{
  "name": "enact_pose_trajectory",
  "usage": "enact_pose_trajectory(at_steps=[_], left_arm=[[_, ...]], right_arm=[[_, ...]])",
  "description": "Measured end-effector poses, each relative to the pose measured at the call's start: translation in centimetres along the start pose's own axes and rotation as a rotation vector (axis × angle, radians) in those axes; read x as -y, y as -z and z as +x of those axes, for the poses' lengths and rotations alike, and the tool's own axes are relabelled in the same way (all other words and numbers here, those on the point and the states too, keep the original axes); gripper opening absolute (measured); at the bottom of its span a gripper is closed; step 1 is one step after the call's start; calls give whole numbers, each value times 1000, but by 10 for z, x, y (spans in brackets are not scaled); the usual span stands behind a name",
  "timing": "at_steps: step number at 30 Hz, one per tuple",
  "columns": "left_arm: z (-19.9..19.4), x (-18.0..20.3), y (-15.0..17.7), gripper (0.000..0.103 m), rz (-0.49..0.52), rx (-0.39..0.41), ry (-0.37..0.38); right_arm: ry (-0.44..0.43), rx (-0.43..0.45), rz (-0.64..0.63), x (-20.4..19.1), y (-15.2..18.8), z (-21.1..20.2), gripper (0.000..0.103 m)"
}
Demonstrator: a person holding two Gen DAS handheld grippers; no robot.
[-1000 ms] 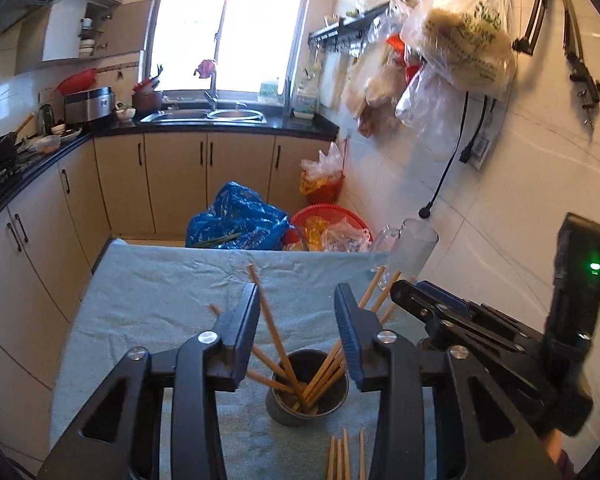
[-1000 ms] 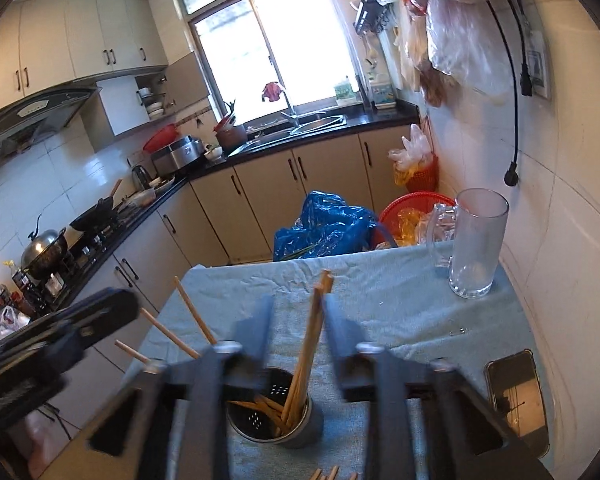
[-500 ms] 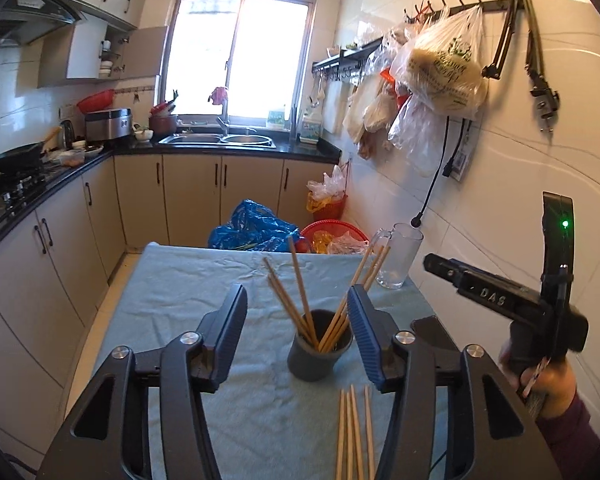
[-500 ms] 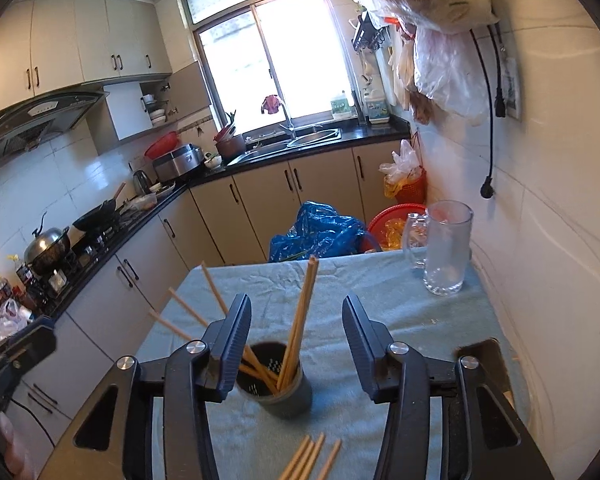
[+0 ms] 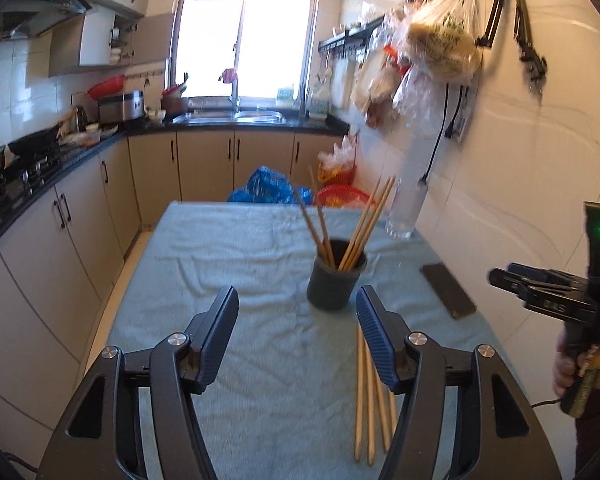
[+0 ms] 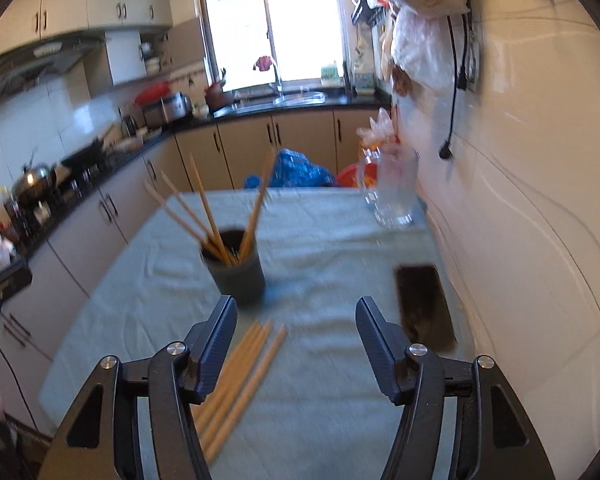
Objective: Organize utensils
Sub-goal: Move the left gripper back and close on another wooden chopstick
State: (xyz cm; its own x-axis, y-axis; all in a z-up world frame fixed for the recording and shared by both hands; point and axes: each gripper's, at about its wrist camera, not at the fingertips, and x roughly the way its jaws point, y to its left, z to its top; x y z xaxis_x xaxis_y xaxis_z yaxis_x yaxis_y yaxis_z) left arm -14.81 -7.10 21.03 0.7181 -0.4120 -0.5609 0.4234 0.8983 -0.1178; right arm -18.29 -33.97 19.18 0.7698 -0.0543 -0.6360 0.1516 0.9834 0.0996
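A dark grey cup (image 5: 335, 278) (image 6: 236, 270) stands upright on the towel-covered table (image 5: 228, 264), with several wooden chopsticks (image 5: 366, 220) (image 6: 204, 216) leaning out of it. More loose chopsticks (image 5: 367, 392) (image 6: 236, 380) lie flat on the towel nearer to me. My left gripper (image 5: 296, 312) hangs short of the cup, jaws opening, nothing between them. My right gripper (image 6: 296, 320) is also back from the cup, jaws opening and empty; it shows at the right of the left wrist view (image 5: 540, 286), held by a hand.
A clear glass mug (image 6: 392, 190) (image 5: 404, 212) stands at the table's far right by the tiled wall. A dark phone (image 6: 422, 304) (image 5: 448, 290) lies flat on the right side. Beyond the table are a blue bag (image 5: 268, 192), a red basket and kitchen cabinets.
Both grippers pulled back from the cup and their jaws spread wider. The chopsticks they were around now stand in the cup, and the cup looks farther away.
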Motion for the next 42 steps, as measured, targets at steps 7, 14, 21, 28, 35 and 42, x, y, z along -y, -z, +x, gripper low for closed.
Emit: enact_pose_trajectory(at_steps=[7,14,21,28,35,42], left_arm=[[57,9,38,61,27,-182,30],[119,30,81,52,67,-375,117],[168,55,95,33,79,-481,183],[203,68,101,16,102,-526,182],[210,54,95,7,29,-534,166],[203,31,94,7,-24,-566,97]], right_arm=[[-7,-118,43,18,53,19,67],[-81,-238,75,17,90,65,67],[-137,-316,81,3,101,107,67],[-163,-331,86,-5,98,126,67],[-146,-345,68,-12,92,143,54],[-123,-344,60,-20,76,164,41]])
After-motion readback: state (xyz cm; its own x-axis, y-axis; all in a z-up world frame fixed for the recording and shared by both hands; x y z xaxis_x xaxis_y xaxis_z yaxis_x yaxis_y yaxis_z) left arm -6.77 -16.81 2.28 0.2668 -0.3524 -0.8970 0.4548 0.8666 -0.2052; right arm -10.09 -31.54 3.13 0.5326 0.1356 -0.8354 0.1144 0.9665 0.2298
